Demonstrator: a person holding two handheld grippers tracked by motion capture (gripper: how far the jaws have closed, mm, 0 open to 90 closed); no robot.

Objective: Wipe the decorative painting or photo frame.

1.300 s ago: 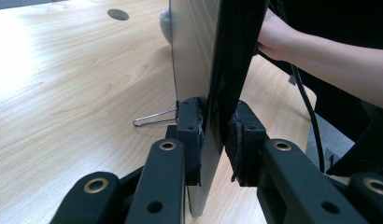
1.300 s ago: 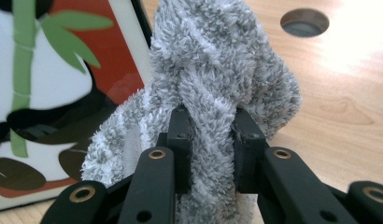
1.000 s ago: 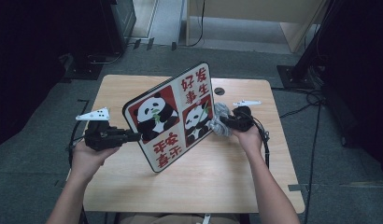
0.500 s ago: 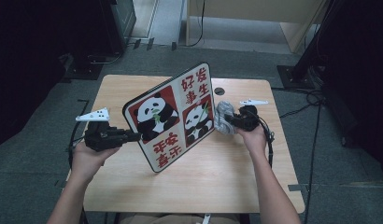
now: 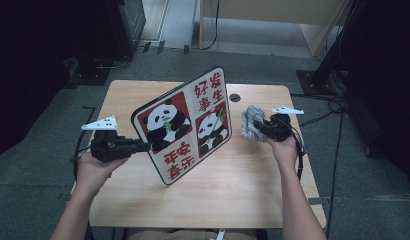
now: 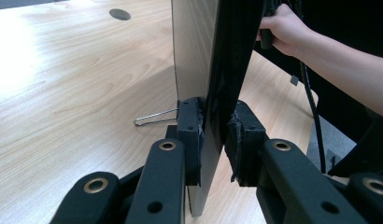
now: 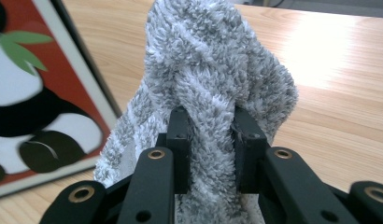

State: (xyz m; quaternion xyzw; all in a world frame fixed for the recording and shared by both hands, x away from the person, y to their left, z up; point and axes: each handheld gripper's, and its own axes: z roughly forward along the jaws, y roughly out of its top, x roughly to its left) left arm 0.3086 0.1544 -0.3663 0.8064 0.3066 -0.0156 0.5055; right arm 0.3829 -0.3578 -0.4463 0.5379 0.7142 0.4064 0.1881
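Panda board (image 5: 185, 125) — red, white-bordered, tilted — pinched by left fingers (image 6: 189, 135); right fingers (image 7: 179, 149) clamp grey cloth (image 7: 213, 79)

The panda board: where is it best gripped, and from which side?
Grip the panda board by a thin bare edge, coming edge-on from its left, as the left gripper does: it stands tilted and is flat and thin, so the jaws can close across its front and back. The right gripper holds the cloth.

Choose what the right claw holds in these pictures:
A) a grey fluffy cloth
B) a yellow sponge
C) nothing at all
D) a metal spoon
A: in the right gripper view the right claw is closed on a grey fluffy cloth, bunched between its two black jaws beside the panda picture board.
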